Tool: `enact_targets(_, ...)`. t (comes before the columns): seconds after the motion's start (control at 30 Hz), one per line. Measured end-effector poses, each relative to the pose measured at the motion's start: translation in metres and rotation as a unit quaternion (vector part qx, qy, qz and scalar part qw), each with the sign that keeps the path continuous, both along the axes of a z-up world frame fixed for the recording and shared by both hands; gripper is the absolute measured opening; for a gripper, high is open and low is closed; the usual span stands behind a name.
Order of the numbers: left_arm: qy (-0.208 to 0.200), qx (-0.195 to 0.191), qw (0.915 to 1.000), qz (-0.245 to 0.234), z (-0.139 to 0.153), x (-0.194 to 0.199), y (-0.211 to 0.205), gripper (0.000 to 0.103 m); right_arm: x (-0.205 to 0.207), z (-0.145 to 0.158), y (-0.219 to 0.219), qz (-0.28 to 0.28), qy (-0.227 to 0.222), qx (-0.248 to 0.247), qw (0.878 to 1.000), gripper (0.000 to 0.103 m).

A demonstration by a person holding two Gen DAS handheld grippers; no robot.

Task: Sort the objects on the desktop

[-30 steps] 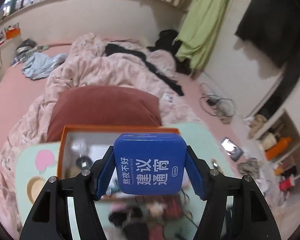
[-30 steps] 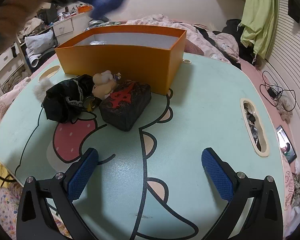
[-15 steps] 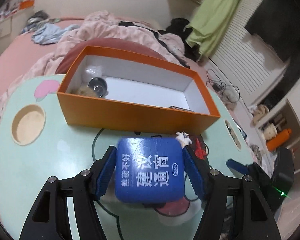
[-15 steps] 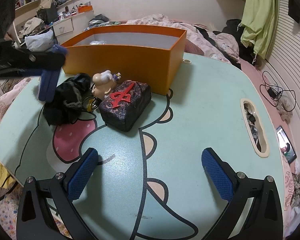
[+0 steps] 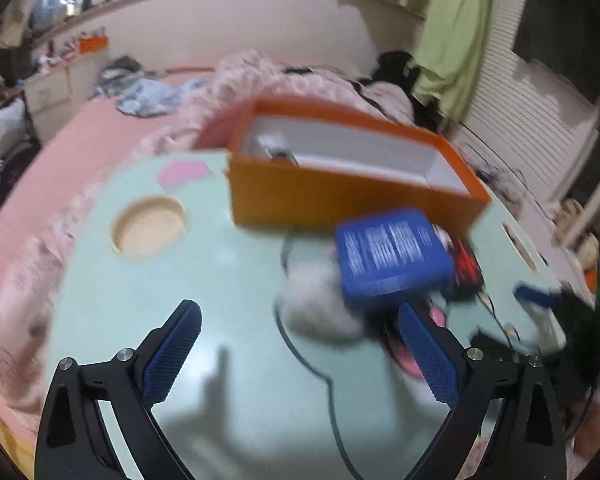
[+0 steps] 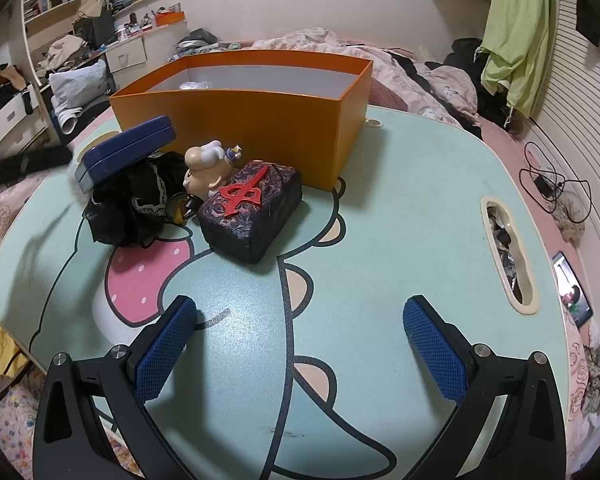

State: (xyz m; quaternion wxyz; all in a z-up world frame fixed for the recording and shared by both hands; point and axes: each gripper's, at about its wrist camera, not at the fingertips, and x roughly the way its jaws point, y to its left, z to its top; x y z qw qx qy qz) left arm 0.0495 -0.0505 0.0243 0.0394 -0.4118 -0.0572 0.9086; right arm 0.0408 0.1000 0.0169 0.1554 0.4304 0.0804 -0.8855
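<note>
A pale green table (image 6: 400,208) printed with a cartoon figure fills the space ahead of both grippers; it has a round recess (image 5: 150,226) ahead of the left gripper's left jaw and a long slot (image 6: 508,256) out beyond the right gripper's right jaw, with dark bits in it. Behind the table lies a bed (image 5: 60,148) with a pink sheet and a rumpled pink quilt (image 6: 380,60), a green cloth (image 6: 516,28) hangs at the slatted wall, and cluttered drawers (image 6: 8,116) stand off to the far left.

The orange box (image 6: 260,120) stands open at the far side of the table, well ahead of both pairs of jaws. Its inside is white; a few small items show at one end, too blurred to name.

The left gripper (image 5: 300,352) has just been opening its jaws, which now stand wide with nothing between them. The blue tin (image 5: 392,258) lies free just ahead of its right jaw, tilted on top of the black cloth bundle (image 6: 132,208), close in front of the orange box and outside it. Beside the bundle sit a small figurine (image 6: 206,170) and a dark patterned pouch (image 6: 252,212) with a red emblem.

The right gripper (image 6: 300,344) hovers over bare table, jaws spread wide and empty, the pile ahead of its left jaw.
</note>
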Motion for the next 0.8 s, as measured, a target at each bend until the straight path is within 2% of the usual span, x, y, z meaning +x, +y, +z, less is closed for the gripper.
enact_targets(0.07,-0.012,0.0,0.9999,-0.01,-0.013,0.002,0.005,0.099,0.0,0.0,0.001,0.0,0.0,0.0,1.0,0.103)
enact_targets(0.13,-0.035,-0.017,0.9991,-0.018,-0.025,-0.004,0.015,0.099,0.0,0.0,0.001,0.0,0.0,0.0,1.0,0.103)
enact_targets(0.23,-0.037,-0.08,0.996,-0.014,-0.031,-0.008,0.032,0.103,0.0,-0.001,0.001,0.0,0.0,0.0,1.0,0.103)
enact_targets(0.4,-0.017,-0.076,0.9968,-0.018,-0.029,-0.004,0.035,0.103,0.001,0.0,0.004,-0.003,0.0,0.001,1.0,0.103)
enact_targets(0.47,-0.015,-0.073,0.997,-0.019,-0.029,-0.004,0.034,0.103,0.0,0.002,0.003,0.005,-0.003,-0.003,1.0,0.095)
enact_targets(0.5,-0.013,-0.073,0.9971,-0.019,-0.029,-0.004,0.033,0.103,0.002,0.006,0.002,0.017,-0.002,-0.013,1.0,0.08)
enact_targets(0.53,-0.012,-0.073,0.9971,-0.02,-0.03,-0.004,0.034,0.103,0.001,0.013,0.002,0.026,0.002,-0.02,0.999,0.072)
enact_targets(0.6,-0.012,-0.073,0.997,-0.021,-0.031,-0.003,0.033,0.103,-0.007,0.042,0.0,0.037,0.022,-0.034,0.999,0.069)
enact_targets(0.67,-0.012,-0.074,0.9969,-0.023,-0.033,-0.003,0.036,0.103,-0.023,0.079,-0.001,0.051,0.027,-0.074,0.996,0.068)
enact_targets(0.7,-0.011,-0.074,0.9969,-0.025,-0.034,-0.003,0.037,0.103,-0.036,0.095,-0.003,0.055,0.011,-0.094,0.994,0.068)
enact_targets(0.77,-0.01,-0.073,0.9969,-0.026,-0.034,-0.001,0.037,0.103,-0.069,0.114,-0.009,0.057,-0.058,-0.132,0.988,0.068)
enact_targets(0.8,-0.01,-0.072,0.997,-0.027,-0.034,-0.001,0.037,0.103,-0.09,0.118,-0.013,0.053,-0.105,-0.154,0.981,0.068)
